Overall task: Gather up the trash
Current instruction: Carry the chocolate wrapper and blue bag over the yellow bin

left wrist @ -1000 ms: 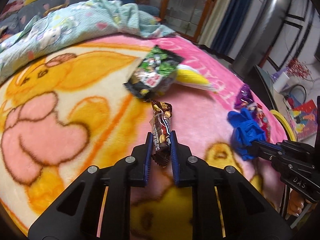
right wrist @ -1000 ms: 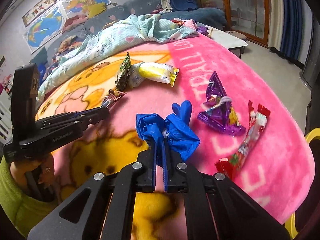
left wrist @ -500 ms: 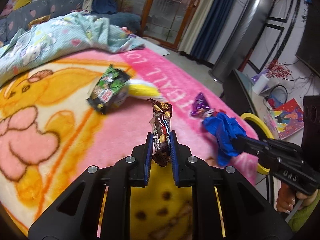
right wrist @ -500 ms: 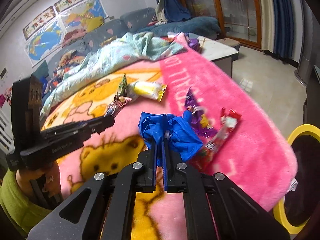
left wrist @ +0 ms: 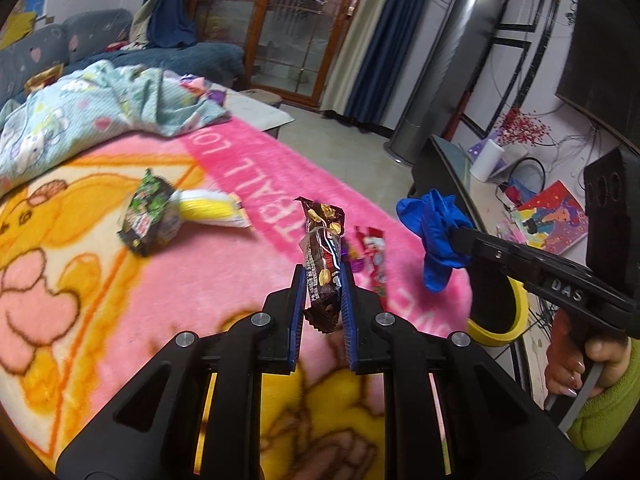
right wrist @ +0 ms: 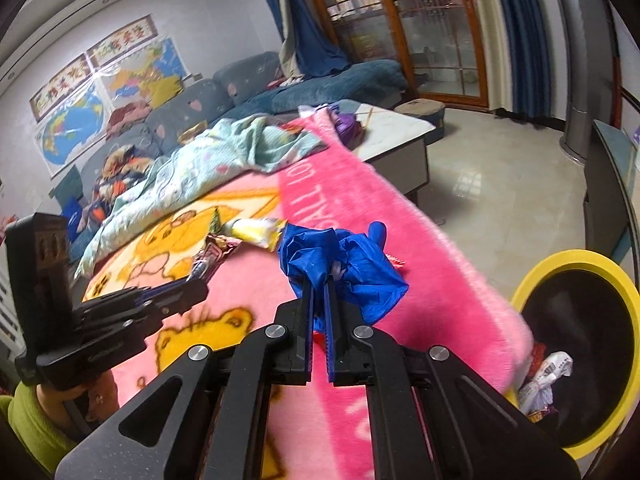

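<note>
**Both tongs loaded, bin off to my right**

My left tongs (left wrist: 323, 280) are clamped on a brown snack wrapper (left wrist: 323, 254), which stands nearly upright between the pads, its long axis running up and away from me. My right tongs (right wrist: 319, 286) are pressed together on a crumpled blue glove (right wrist: 340, 268), bunched above the tips. Both pieces hang clear above the pink blanket (left wrist: 248, 280).

The yellow-rimmed bin (right wrist: 532, 280) sits low beside the blanket's edge, down and to the right of my right tongs, with some wrappers already inside. My right hand is clearly the nearer one, so I judge the glove should go in first; the left tongs would need to cross further rightward over the blanket to reach the opening.

Left on the blanket: a green-black packet (left wrist: 149, 210) touching a yellow packet (left wrist: 208, 210), and a red wrapper (left wrist: 376, 256) near the far edge.
</note>
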The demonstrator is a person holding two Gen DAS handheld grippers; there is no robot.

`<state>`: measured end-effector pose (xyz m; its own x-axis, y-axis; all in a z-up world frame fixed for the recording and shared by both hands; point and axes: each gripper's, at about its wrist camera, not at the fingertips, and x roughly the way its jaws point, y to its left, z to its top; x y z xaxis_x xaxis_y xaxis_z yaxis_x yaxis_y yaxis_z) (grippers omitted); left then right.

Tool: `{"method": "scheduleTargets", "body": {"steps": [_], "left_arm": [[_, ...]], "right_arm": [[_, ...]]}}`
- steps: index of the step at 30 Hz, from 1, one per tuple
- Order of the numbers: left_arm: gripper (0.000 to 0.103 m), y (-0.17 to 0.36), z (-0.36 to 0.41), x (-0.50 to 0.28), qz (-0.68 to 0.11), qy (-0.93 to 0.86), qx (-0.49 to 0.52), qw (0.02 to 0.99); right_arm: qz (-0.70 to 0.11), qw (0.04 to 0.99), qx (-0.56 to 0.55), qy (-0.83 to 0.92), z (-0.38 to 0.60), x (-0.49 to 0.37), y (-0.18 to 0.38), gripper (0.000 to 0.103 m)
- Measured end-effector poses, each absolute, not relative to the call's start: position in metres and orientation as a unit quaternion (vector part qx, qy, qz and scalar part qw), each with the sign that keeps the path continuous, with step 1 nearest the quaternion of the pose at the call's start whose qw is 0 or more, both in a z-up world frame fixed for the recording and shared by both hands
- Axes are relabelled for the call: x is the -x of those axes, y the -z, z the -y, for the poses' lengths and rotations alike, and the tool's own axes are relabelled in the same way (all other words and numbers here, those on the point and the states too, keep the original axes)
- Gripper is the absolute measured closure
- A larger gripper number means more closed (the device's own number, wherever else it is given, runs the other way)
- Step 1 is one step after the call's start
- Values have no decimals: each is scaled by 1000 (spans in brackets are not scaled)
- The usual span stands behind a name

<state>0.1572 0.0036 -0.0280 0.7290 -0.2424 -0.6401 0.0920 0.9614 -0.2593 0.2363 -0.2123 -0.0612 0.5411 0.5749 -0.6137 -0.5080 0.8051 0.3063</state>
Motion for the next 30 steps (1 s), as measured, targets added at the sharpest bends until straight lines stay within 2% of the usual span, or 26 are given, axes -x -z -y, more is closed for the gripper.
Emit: {"method": "scheduleTargets", "body": {"steps": [30], "left_arm": [[92, 21, 107, -160, -338, 196, 46, 920]], "right_arm": [[-352, 905, -149, -187, 336, -256, 61, 98]]}}
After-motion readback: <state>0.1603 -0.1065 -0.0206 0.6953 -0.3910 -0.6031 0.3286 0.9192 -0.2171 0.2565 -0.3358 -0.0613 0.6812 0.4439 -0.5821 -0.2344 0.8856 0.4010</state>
